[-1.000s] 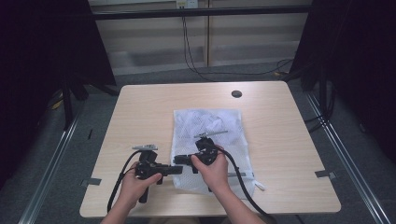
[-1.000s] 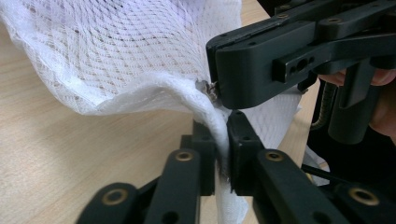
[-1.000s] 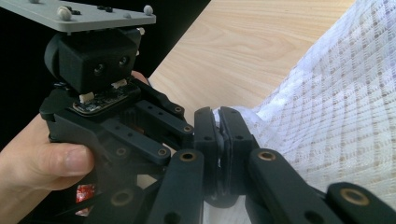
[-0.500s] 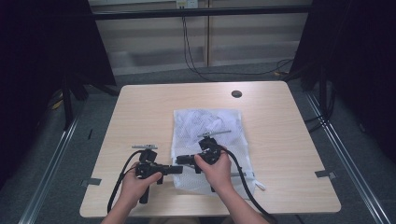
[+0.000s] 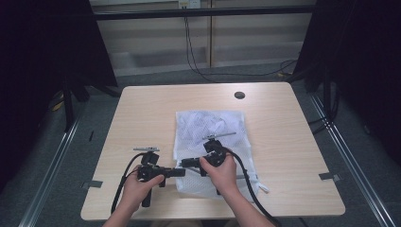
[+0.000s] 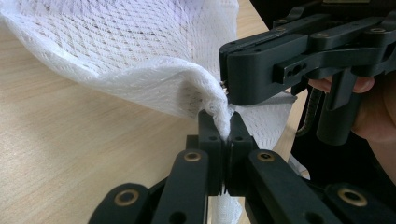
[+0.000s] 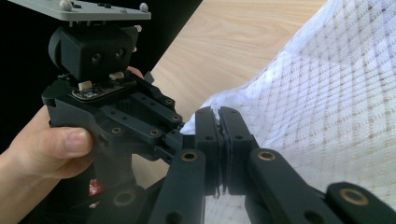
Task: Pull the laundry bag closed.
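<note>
White mesh bag [image 5: 210,142] lay flat on the surface [image 5: 142,118], middle toward the near edge. Left claw [image 6: 223,135] was clamped tight on the bag's near-left edge, fabric bunched between its jaws. Right claw [image 7: 218,122] was also closed on that same mesh edge, tip to tip with the left one. Both hands sat by the near edge.
</note>
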The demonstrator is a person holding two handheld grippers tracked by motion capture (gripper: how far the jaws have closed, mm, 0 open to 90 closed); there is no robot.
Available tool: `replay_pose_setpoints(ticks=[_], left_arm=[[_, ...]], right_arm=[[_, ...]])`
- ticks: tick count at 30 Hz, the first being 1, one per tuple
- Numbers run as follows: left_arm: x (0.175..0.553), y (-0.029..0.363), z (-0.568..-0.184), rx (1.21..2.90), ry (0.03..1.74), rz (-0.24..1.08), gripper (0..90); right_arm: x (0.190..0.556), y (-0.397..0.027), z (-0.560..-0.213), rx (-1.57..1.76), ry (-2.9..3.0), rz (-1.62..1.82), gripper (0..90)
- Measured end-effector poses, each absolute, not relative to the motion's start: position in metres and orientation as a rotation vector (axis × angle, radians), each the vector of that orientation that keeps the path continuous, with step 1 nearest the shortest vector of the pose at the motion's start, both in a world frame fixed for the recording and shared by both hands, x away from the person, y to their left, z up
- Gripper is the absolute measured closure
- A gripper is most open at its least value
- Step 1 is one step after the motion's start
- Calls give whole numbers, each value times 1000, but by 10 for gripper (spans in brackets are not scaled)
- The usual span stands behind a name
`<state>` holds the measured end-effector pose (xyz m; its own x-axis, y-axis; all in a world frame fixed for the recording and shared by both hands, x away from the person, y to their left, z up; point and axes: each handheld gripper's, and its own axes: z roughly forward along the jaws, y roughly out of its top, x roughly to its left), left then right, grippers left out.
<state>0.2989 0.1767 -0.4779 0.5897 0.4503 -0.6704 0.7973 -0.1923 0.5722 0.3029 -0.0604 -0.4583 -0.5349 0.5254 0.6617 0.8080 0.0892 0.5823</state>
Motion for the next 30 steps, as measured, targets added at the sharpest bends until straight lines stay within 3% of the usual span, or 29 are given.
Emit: replay_pose_setpoints(ticks=[30], left_arm=[[300,183,-474,1822,1028,-440,886]], right_arm=[[304,-80,-460,-1382,-2093,-1393,874]])
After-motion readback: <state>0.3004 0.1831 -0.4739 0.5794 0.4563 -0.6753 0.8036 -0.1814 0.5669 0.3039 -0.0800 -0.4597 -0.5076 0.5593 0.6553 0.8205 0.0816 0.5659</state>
